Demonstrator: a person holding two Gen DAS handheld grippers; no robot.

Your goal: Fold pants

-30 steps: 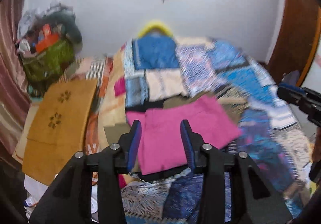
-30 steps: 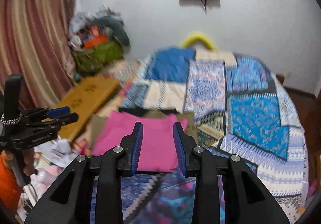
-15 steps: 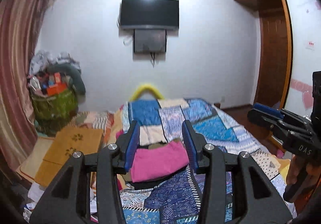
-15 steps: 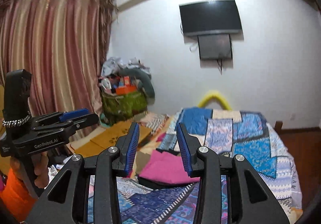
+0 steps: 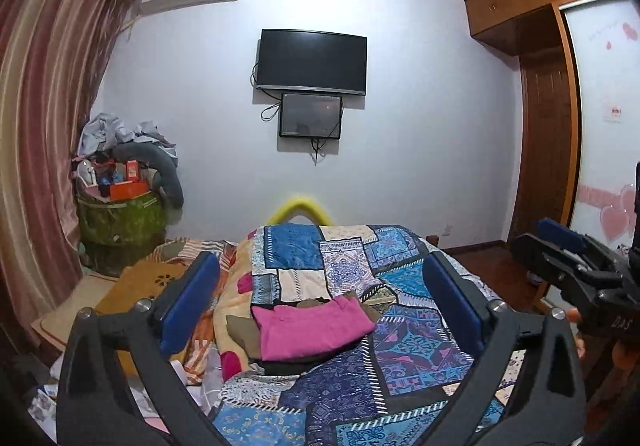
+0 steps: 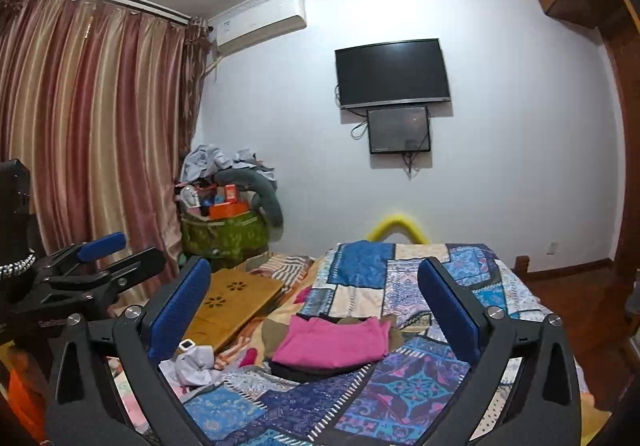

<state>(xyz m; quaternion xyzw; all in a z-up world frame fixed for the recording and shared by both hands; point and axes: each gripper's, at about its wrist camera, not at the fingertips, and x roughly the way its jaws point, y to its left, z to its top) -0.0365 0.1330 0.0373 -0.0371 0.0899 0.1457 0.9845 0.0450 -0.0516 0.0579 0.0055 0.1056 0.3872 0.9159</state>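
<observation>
On the body of the right gripper [image 5: 560, 242], seen at the right edge of the left wrist view, the white letters "DAS" can be read; the white printing on the left gripper [image 6: 104, 250], seen at the left edge of the right wrist view, is too small to make out, as is the mark on the air conditioner [image 6: 260, 24] high on the far wall. The folded pink pants [image 5: 314, 330] lie on top of a small stack of darker folded garments [image 5: 288, 364] on the patchwork bedspread [image 5: 400, 358] of the bed, towards its left side. In both wrist views the pants sit well beyond the blue-padded fingertips [image 5: 188, 306], framed in the wide gap between them and touching neither pad. The jaws of the left gripper are opening and released, with nothing between them; the jaws of the right gripper [image 6: 314, 310] are opening too, equally bare. A dark television [image 5: 311, 61] hangs on the far wall above a smaller screen [image 5: 311, 115]. To the left of the bed a green bag [image 5: 120, 226] heaped with clothes and boxes stands by the striped curtain [image 6: 80, 134], and a wooden lap desk [image 6: 236, 300] with flower cut-outs lies beside the bed. A wooden wardrobe [image 5: 536, 94] fills the right side.
</observation>
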